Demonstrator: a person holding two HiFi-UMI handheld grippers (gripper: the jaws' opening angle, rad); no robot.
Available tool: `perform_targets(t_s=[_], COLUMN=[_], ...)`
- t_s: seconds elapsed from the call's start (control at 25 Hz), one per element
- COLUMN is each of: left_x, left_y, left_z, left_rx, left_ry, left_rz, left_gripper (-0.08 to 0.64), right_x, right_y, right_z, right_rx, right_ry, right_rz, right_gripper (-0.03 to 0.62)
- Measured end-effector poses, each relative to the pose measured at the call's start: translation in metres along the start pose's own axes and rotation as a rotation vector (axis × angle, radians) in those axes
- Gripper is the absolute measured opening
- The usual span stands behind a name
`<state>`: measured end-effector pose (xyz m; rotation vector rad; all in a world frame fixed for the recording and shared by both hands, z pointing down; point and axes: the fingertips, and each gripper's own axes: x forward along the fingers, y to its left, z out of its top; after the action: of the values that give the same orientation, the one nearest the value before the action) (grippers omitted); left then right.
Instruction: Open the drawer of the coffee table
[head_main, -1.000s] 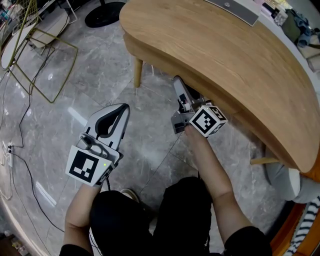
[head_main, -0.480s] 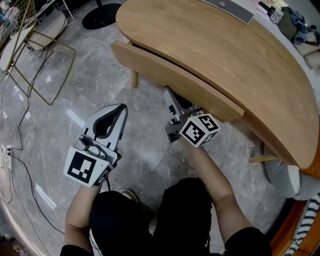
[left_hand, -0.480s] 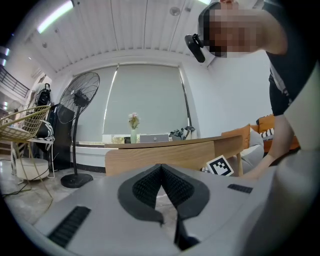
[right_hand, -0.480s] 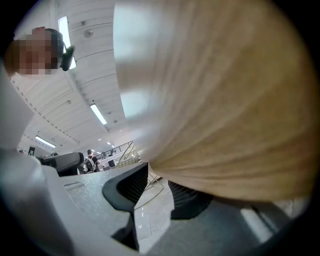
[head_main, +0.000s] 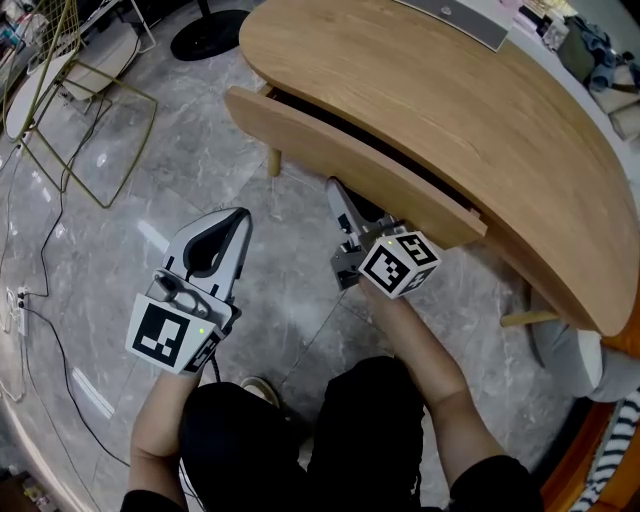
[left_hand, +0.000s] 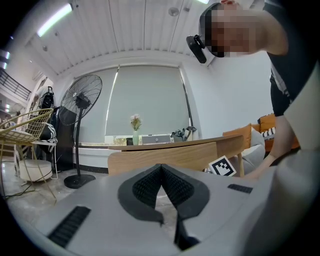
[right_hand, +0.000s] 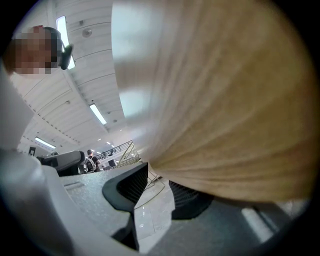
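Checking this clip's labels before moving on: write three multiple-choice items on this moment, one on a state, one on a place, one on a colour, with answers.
1. The drawer of the curved light-wood coffee table is: A fully shut; B pulled partly out; C taken out altogether.
2. The left tool is: A on the tabletop; B inside the drawer; C above the grey marble floor.
3. The thin wire chair frame is: A gold; B red; C blue.
Answers: B, a dark gap shows behind its front; C, floor lies around it in the head view; A, its rods look gold.
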<state>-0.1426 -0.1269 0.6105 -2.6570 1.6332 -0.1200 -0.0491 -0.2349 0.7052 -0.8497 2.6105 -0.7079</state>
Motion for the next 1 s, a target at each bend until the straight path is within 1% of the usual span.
perform_targets(t_s=[0.16, 0.32, 0.52, 0.76, 1.0], left_x=[0.0, -0.002, -0.005, -0.007, -0.011], left_y=[-0.003, -0.001, 0.003, 0.003, 0.004], left_z=[0.004, 0.001, -0.001, 0.001, -0.001], left_rx=[-0.014, 0.0, -0.006, -0.012, -0.016], left_ry=[-0.016, -0.004, -0.002, -0.01, -0.003], left_rz=[-0.008, -0.001, 0.007, 0.002, 0.009], left_gripper=[0.008, 0.008, 0.008, 0.008, 0.008], right_x=[0.0, -0.001, -0.005, -0.007, -0.007], right_y=[0.001, 0.001, 0.015, 0.019, 0.022], right_z=[-0.001, 0.0, -0.008, -0.011, -0.012], right_rx=[0.011, 0.026, 0.005, 0.046, 0.066], right_ry=[0.005, 0.004, 0.007, 0.014, 0.019], right_rz=[-0.002, -0.006, -0.003, -0.014, -0.027], right_gripper=[0.124, 0.124, 0.124, 0.124, 0.124])
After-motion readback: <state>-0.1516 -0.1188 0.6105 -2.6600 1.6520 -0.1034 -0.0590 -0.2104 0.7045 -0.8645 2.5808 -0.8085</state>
